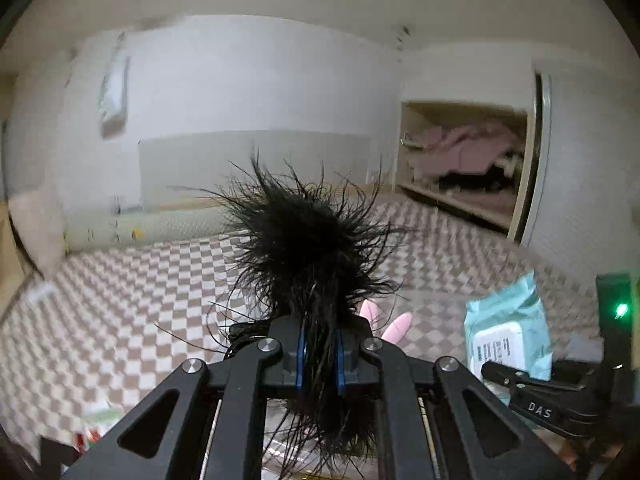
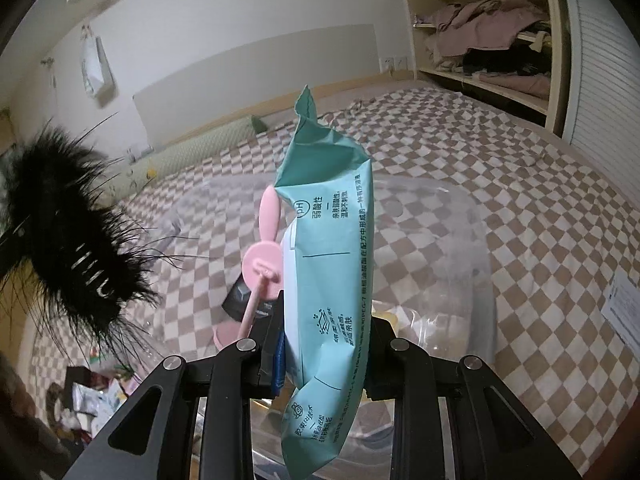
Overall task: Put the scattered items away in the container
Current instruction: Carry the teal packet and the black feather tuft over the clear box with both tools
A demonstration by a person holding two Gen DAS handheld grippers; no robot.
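The left gripper [image 1: 320, 354] clamps a black feathery hair clip [image 1: 308, 240] at frame centre. The right gripper [image 2: 324, 354] grips a teal wipes pack [image 2: 332, 248] upright, centre frame, above the clear plastic container [image 2: 472, 248] on the checkered bed [image 2: 520, 160].

One black feathery hair claw [image 1: 308, 240]; one teal wet-wipe pack [image 2: 328, 264]; one pink bunny-eared stick [image 2: 262, 256]; one clear plastic container [image 2: 460, 248]; one green bolster pillow [image 2: 192, 152]; two grippers, left [image 1: 320, 356] and right [image 2: 324, 356].
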